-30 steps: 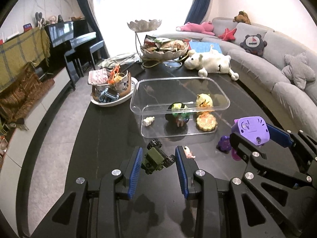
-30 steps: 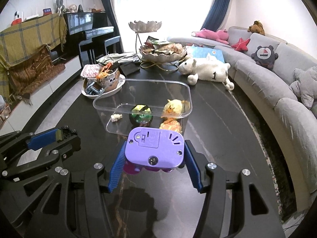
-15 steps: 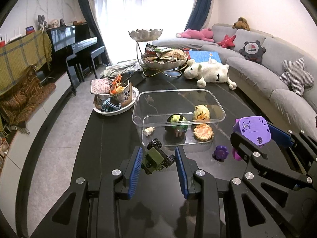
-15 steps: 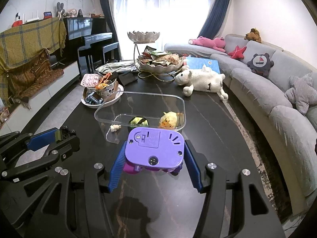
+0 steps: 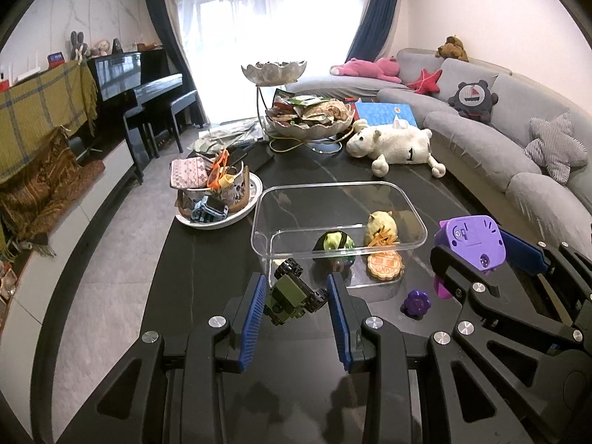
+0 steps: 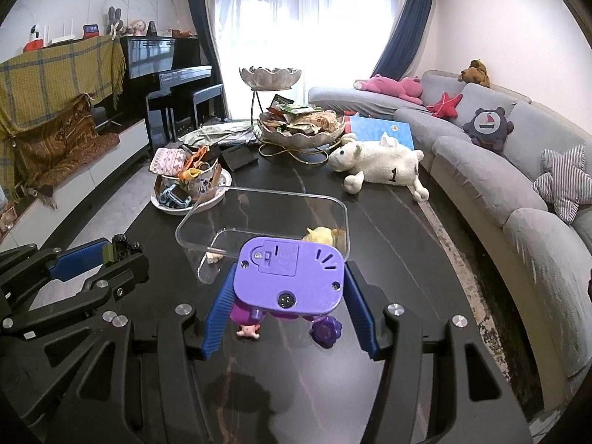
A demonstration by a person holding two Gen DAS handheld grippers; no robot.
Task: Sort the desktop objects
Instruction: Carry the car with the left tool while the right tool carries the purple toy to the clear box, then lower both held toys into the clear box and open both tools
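Note:
My left gripper [image 5: 296,299] is shut on a small green toy truck [image 5: 292,294], held above the dark table just short of the clear plastic box [image 5: 338,218]. Inside the box lie a green ball toy [image 5: 335,244], a yellow duck [image 5: 381,225] and a round orange cookie-like piece [image 5: 384,264]. My right gripper [image 6: 288,296] is shut on a purple toy [image 6: 290,277], lifted above the table near the box [image 6: 266,218]. Under it on the table lie a purple flower piece [image 6: 325,329] and a tiny pink figure [image 6: 249,331].
A white plate with a bowl of odds and ends [image 5: 218,192] stands left of the box. Behind are a tiered snack stand [image 5: 307,118] and a white plush sheep [image 5: 396,146]. A grey sofa [image 5: 518,155] curves along the right; a piano [image 5: 140,88] is at the left.
Both grippers have risen and drawn back from the box with their toys still held; the box looks farther off and the purple flower piece now shows below the right gripper.

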